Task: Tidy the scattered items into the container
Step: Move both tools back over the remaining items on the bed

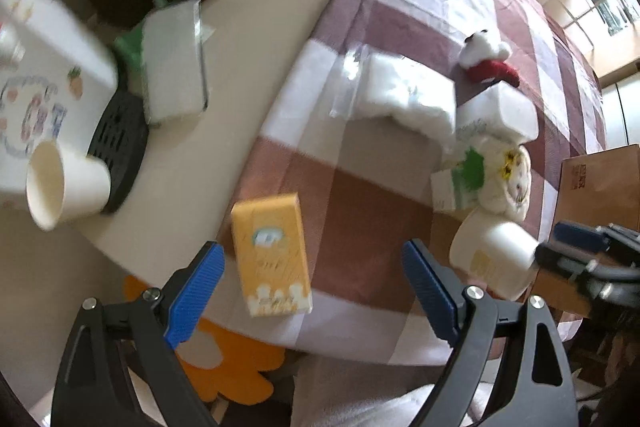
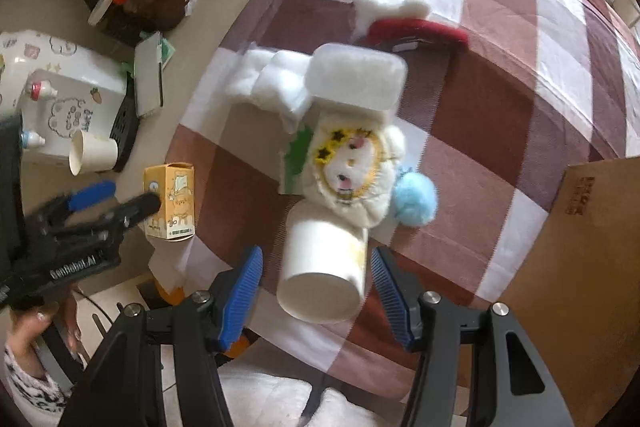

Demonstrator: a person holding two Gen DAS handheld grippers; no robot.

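Both grippers are hanging wide and empty: the left gripper (image 1: 312, 291) is framing the upright yellow carton (image 1: 272, 255), the right gripper (image 2: 316, 291) the tipped white paper cup (image 2: 324, 267). Nothing looks boxed yet; the brown cardboard box (image 2: 580, 267) is waiting rightward.

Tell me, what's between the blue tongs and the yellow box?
Nothing: in the left wrist view, the small yellow cardboard box stands between the open left tongs, with only checkered red-and-white tablecloth around it.

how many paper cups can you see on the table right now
2. One paper cup lies on its side on the checked cloth, between the open fingers of the right gripper. The other cup lies tipped on the bare tabletop, left. More may be hidden.
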